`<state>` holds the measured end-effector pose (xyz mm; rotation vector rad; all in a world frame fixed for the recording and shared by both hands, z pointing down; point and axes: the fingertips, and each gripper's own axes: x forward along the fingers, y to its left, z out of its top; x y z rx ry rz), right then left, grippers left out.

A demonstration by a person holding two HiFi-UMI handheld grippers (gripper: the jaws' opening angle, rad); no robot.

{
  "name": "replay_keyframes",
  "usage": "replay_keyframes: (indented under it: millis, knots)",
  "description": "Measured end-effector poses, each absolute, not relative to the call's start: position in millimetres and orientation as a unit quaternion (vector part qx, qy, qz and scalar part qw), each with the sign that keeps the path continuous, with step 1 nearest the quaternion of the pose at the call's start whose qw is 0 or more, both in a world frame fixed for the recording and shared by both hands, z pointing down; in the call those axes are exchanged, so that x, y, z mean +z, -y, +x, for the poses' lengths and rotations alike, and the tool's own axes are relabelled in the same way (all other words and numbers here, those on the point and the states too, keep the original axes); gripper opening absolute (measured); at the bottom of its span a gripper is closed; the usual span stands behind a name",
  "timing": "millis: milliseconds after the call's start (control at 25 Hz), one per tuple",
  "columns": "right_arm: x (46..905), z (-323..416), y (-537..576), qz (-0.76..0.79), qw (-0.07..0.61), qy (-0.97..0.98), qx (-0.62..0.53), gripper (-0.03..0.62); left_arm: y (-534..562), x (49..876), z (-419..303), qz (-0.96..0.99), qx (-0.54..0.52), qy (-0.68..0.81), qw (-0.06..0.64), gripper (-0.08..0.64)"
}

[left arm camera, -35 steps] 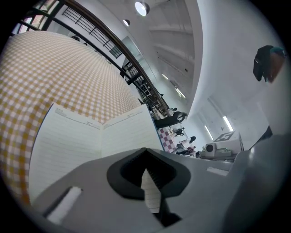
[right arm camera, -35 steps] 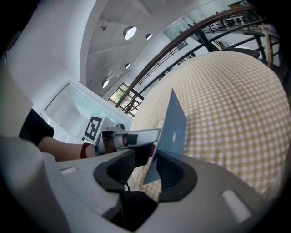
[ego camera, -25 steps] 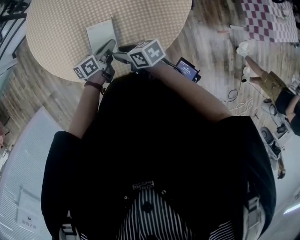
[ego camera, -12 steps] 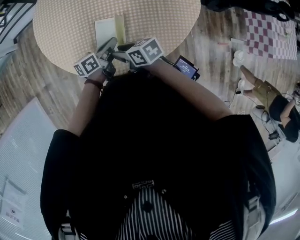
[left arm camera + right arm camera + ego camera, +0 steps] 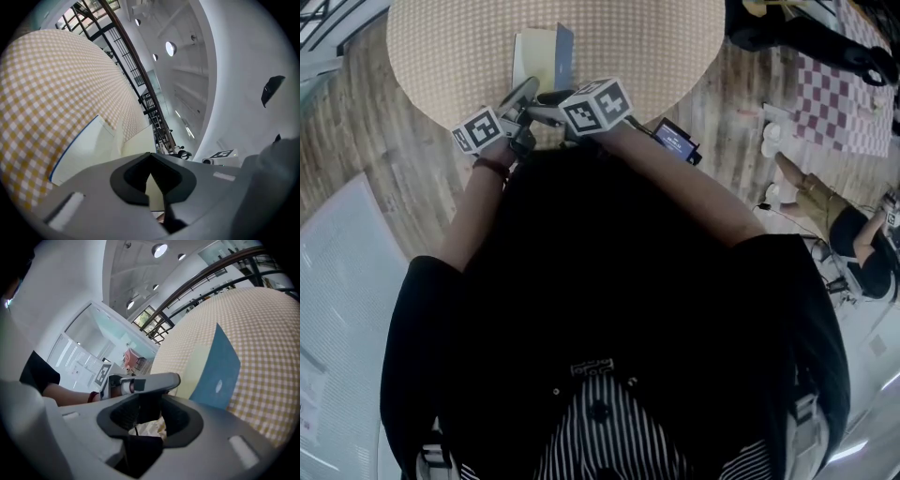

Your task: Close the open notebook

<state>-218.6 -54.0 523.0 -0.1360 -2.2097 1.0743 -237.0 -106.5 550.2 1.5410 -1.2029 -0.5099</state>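
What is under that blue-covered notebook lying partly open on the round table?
The blue-covered notebook rests on a yellow-and-white checked tablecloth. Whatever lies directly beneath it, and the tabletop itself, is covered from sight.

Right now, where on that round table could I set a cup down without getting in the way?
Bare yellow-checked tablecloth lies left of the open blue-covered notebook, right of it, and beyond it. The near edge is crowded: the left gripper and right gripper sit close together just in front of the notebook.
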Motion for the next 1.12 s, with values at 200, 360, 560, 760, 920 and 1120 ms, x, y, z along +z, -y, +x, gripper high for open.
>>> replay_keyframes:
  millis: [200,360,560,760,920,1120]
  knots:
    - [529,-230,45,-0.060,0.341,0.841,0.415,0.152,98,559,-250,0.628,-0.243,0.508,0.537,0.005]
    - [538,-225,52,-0.058,0.353,0.838,0.411,0.152,100,563,-258,0.612,-0.263,0.528,0.526,0.005]
    - [545,-211,27,-0.063,0.358,0.850,0.382,0.152,54,571,-261,0.592,-0.287,0.555,0.509,0.005]
    - [570,-210,35,-0.053,0.422,0.833,0.354,0.152,37,583,-279,0.563,-0.288,0.576,0.519,0.005]
    - [591,-215,25,-0.048,0.459,0.818,0.343,0.109,19,585,-287,0.557,-0.276,0.583,0.523,0.005]
    - [596,-220,18,-0.049,0.467,0.819,0.330,0.012,15,582,-291,0.563,-0.267,0.576,0.529,0.005]
